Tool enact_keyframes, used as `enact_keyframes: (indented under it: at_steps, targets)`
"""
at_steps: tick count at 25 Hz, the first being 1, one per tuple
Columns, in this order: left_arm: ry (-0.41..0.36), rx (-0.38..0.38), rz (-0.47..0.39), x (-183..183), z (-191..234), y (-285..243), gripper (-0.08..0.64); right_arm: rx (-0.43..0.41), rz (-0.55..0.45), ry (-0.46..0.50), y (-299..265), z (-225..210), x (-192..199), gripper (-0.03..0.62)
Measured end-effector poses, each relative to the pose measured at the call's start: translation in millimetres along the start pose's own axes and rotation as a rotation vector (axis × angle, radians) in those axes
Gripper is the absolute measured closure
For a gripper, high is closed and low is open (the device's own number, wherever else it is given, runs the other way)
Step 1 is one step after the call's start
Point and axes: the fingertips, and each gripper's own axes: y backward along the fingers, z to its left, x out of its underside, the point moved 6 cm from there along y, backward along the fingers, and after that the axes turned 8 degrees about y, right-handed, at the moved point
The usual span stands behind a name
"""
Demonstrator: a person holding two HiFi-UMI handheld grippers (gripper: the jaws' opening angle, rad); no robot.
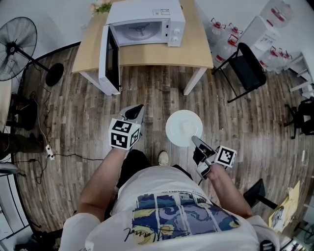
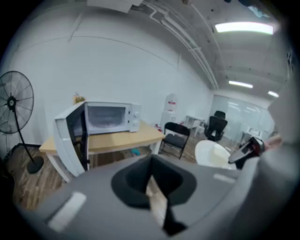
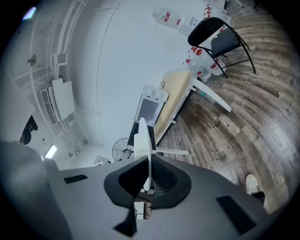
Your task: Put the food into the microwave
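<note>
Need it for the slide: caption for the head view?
Right gripper holds a white plate by its rim, facing the open microwave on the wooden table.

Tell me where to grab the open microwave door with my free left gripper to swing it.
Probably the free vertical edge of the door, nearest you, opposite the hinge at the left of the microwave. Bring the left gripper straight forward and pinch across the thin panel: it stands wide open, edge-on toward you.

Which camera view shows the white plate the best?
The head view: the plate shows its whole round face from above, held at the rim by the right gripper. The right gripper view shows it only edge-on between the jaws; the left gripper view shows part of it.
</note>
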Motion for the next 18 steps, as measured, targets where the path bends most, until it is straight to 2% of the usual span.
enact_keyframes:
  at_steps: [11,18]
  targets:
    - [-0.004,-0.02,-0.023,-39.6,55.0,-41.3,0.551,0.022,-0.008,-0.018,-60.3,0.4,-34.7,0.579]
    - [0.013,0.037,-0.044,-65.1,90.4,-66.5,0.534,0.065,-0.008,0.025,-124.2,15.4,-71.8,0.58]
